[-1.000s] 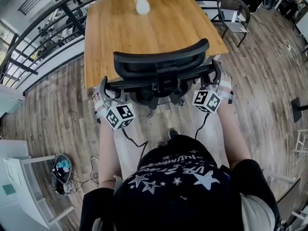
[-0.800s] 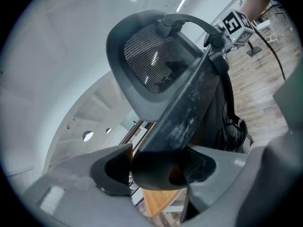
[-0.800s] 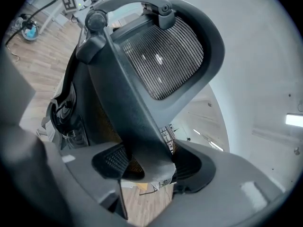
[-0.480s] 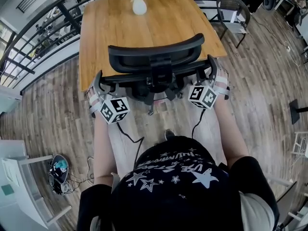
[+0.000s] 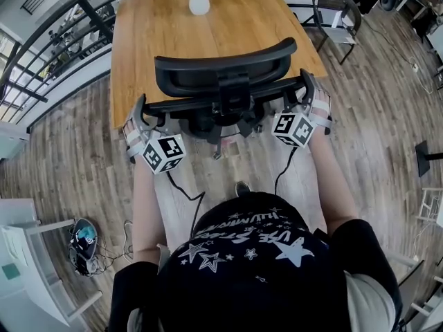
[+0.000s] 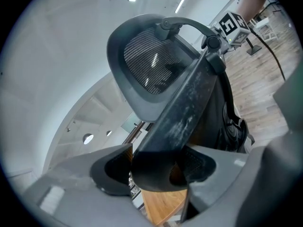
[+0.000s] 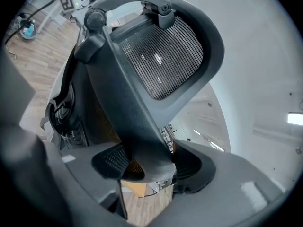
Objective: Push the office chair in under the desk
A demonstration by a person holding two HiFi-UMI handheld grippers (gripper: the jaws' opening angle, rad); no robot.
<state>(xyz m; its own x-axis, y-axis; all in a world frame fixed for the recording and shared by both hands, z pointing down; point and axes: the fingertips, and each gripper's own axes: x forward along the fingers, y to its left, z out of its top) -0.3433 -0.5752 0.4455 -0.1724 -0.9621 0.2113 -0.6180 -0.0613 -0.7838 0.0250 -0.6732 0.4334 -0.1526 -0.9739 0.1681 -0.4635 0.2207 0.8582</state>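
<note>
Head view: chair (image 5: 225,75) is at the desk's (image 5: 159,40) near edge, with its headrest (image 5: 228,64) overlapping that edge and the seat hidden below. Left gripper (image 5: 140,123) and right gripper (image 5: 309,101) are on the two sides of the back.
Left gripper view: jaws wide, clamped on the back frame (image 6: 184,108).
Right gripper view: same, jaws clamped on the frame.
Looks partway in; needs more push toward the far side.

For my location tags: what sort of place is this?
Likely an office, perhaps a mezzanine: a wooden desk, a mesh office chair, and a black railing that seems to overlook a lower level.
</note>
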